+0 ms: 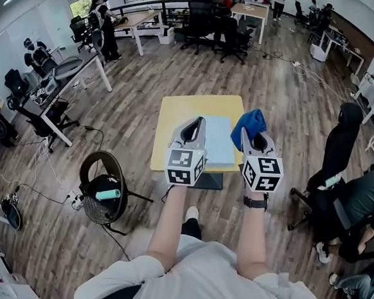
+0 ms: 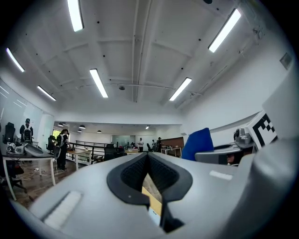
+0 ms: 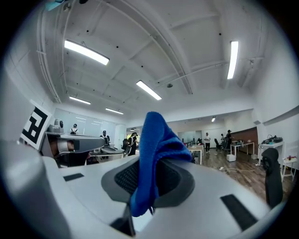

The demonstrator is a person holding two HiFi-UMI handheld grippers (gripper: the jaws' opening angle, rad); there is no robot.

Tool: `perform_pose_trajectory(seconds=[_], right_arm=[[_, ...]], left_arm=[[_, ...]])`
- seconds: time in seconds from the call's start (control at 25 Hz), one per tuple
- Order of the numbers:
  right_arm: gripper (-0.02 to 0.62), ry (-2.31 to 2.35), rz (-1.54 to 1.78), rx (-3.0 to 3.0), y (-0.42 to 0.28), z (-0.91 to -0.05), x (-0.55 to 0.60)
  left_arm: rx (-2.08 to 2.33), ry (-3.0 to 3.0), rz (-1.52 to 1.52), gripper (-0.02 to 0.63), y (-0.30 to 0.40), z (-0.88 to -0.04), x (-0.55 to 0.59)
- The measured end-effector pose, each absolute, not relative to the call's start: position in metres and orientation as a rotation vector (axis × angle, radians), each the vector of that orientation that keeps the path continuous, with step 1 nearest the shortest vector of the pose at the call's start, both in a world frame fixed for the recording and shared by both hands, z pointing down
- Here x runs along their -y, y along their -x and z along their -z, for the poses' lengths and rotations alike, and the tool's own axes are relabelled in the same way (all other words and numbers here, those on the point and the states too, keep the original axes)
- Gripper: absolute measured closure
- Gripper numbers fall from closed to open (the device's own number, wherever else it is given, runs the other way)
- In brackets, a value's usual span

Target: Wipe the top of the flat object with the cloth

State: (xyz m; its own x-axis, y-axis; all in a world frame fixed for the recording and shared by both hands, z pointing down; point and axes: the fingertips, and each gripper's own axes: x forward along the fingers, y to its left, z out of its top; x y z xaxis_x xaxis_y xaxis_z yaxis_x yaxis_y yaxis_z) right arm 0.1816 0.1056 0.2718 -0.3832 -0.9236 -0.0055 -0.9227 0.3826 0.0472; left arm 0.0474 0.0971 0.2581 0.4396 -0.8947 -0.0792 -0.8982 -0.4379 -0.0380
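One cloth [image 1: 250, 121] in right gripper [image 1: 253, 135], over table [image 1: 177, 109] edge.

Wooden floor [image 1: 145, 110], desks, ceiling striplights [image 2: 98, 82]

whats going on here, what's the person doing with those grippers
A person stands over a yellow table with a gripper in each hand. The right gripper is shut on a blue cloth that sticks up out of its jaws. The left gripper is shut and empty. The pale blue flat object lies on the table, not yet wiped.
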Motion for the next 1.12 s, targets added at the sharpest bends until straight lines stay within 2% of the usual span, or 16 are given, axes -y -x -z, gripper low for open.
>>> perform_pose_trajectory(seconds=[0.28, 0.52, 1.12], right_arm=[[0.528, -1.726, 0.103, 2.585, -0.148, -0.247, 0.009], [0.528, -1.717, 0.071, 2.572, -0.121, -0.259, 0.087], [0.528, -1.664, -0.046, 2.579, -0.059, -0.300, 0.196]], left_arm=[[-1.639, 2.617, -0.095, 0.601, -0.010, -0.240, 0.029], [-1.645, 2.623, -0.080, 0.601, 0.018, -0.249, 0.107], [-1.643, 2.679, 0.014, 0.601, 0.065, -0.292, 0.201]])
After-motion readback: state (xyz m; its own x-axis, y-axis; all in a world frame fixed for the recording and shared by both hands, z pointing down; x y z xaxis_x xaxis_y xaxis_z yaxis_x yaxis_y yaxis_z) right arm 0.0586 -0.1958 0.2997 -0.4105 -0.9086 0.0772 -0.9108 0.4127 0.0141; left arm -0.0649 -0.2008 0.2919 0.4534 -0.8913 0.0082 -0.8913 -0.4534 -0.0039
